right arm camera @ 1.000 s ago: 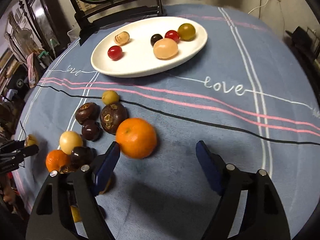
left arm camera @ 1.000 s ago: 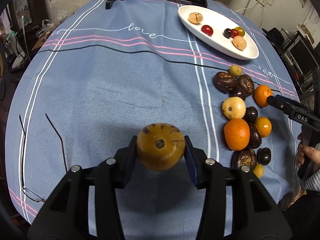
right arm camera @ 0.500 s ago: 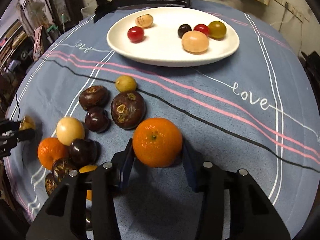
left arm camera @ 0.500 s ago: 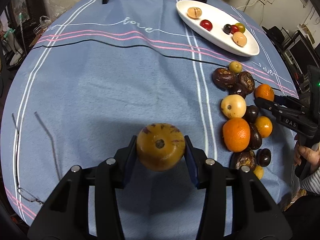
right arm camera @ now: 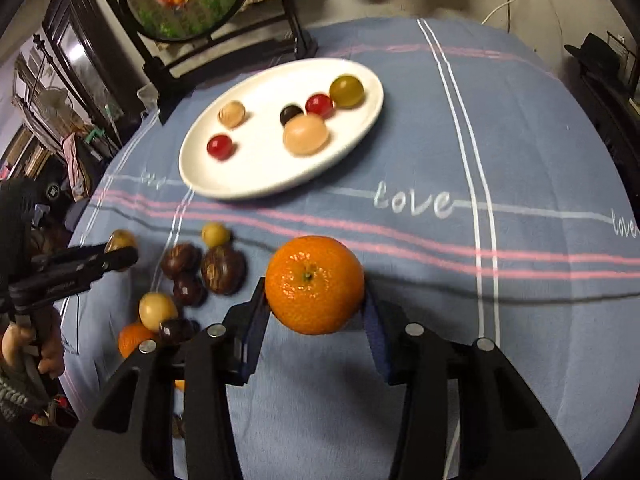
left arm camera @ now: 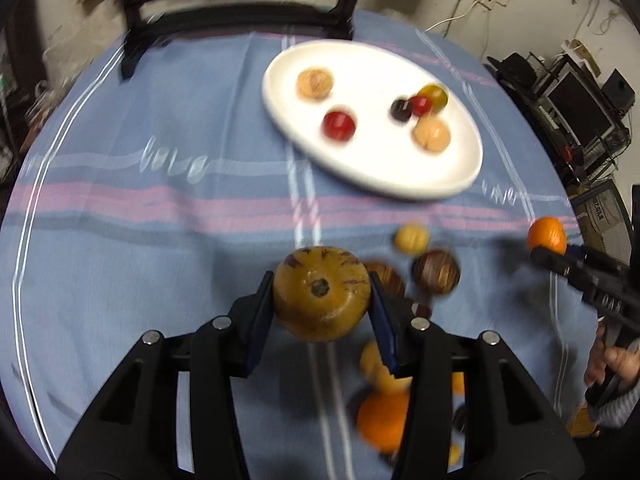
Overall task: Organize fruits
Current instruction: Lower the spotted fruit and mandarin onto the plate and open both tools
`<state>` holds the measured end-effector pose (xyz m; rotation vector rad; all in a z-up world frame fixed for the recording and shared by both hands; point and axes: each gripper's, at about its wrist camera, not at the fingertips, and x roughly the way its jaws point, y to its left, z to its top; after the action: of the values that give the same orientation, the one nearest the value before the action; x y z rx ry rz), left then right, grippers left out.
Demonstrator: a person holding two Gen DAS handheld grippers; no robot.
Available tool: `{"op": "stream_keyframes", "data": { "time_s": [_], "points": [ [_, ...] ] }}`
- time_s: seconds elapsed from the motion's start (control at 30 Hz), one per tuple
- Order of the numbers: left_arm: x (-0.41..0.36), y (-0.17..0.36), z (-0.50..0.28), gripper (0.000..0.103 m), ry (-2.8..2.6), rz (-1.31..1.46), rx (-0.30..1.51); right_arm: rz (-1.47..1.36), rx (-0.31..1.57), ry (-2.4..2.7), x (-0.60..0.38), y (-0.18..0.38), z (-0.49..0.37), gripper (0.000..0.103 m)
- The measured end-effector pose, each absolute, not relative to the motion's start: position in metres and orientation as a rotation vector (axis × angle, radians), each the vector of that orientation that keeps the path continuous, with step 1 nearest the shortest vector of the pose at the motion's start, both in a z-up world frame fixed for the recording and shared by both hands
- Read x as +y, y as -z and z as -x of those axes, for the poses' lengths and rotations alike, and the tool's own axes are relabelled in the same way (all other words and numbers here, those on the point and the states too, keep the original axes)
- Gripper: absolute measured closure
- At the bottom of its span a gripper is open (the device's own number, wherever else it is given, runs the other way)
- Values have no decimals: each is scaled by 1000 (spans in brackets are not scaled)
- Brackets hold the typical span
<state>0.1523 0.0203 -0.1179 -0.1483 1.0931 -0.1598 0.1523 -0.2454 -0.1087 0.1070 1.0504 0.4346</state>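
My left gripper (left arm camera: 322, 294) is shut on a yellow-brown fruit with purple streaks (left arm camera: 320, 292) and holds it above the blue tablecloth. My right gripper (right arm camera: 314, 300) is shut on an orange (right arm camera: 315, 284), lifted off the cloth. The white oval plate (left arm camera: 368, 176) lies at the far side with several small fruits on it; it also shows in the right wrist view as the plate (right arm camera: 256, 184). A loose pile of dark, yellow and orange fruits (right arm camera: 200, 272) lies on the cloth left of the right gripper. In the left wrist view the right gripper (left arm camera: 560, 256) with its orange is at the right edge.
A dark chair (left arm camera: 240, 4) stands behind the table. A round framed ornament on a black stand (right arm camera: 188, 0) rises beyond the plate. A person's hand (left arm camera: 612, 364) grips the right tool's handle. Shelves with electronics (left arm camera: 576, 104) stand at the right past the table edge.
The right gripper closed on the orange and lifted it off the cloth. The left gripper carried its fruit towards the plate, which looks much nearer and larger.
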Motion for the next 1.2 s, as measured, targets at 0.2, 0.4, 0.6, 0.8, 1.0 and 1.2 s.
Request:
{"op": "stream_keyframes", "data": {
  "time_s": [0.2, 0.4, 0.6, 0.8, 1.0, 1.2],
  "points": [
    [1, 100, -239, 57, 197, 108, 1044, -75, 997, -462, -222, 95, -206, 58],
    [-25, 104, -334, 57, 216, 52, 1026, -47, 967, -463, -205, 104, -260, 58],
    [-40, 130, -375, 53, 201, 38, 1064, -103, 983, -436, -209, 119, -300, 57],
    [-28, 109, -354, 31, 191, 53, 993, -229, 929, -419, -229, 104, -282, 31],
    [14, 100, -273, 23, 133, 110, 1019, -228, 993, -419, -236, 101, -199, 12],
    [56, 128, -155, 22, 106, 185, 1153, -206, 1153, -449, -239, 123, -108, 10]
  ]
}}
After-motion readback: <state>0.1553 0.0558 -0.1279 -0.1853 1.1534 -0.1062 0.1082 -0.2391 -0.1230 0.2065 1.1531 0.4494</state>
